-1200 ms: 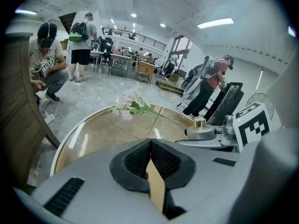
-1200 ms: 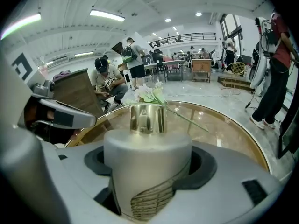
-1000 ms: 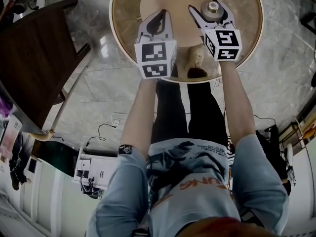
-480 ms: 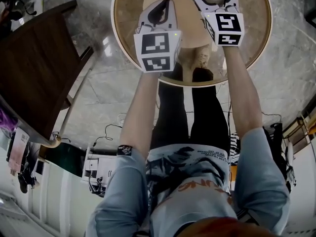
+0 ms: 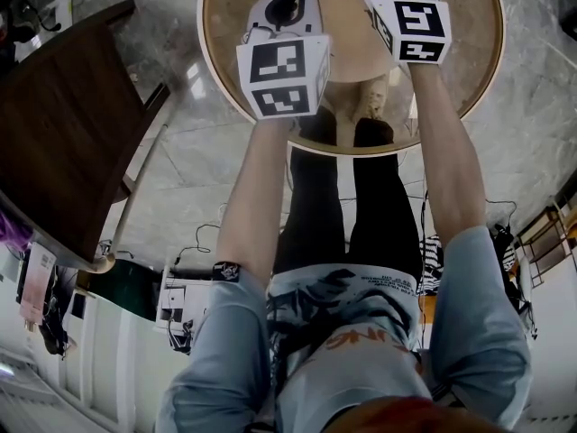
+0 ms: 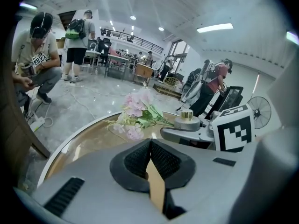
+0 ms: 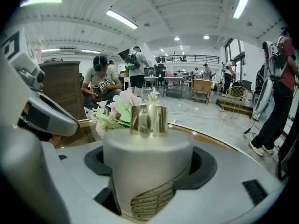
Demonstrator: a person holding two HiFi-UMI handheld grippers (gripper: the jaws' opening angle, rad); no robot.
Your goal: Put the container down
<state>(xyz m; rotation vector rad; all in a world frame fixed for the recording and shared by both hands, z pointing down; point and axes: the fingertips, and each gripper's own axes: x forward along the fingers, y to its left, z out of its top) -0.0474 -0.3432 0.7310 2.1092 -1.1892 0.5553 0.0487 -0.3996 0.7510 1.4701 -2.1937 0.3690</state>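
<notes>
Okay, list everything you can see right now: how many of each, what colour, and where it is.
container: one, grey with a gold cap, between the right gripper's jaws
flowers: one bunch, pink with green leaves, lying on the round table
round table: one, tan top with a gold rim, in front of the person
wooden desk: one, dark brown, on the person's left
cables: several, pale and dark, on the grey floor
bystanders: several in the hall behind; one crouches beyond the flowers
fan: one, dark, far side of the hall
left gripper: one, grey, jaws together with nothing in them, over the round table
right gripper: one, grey, jaws closed on the container
</notes>
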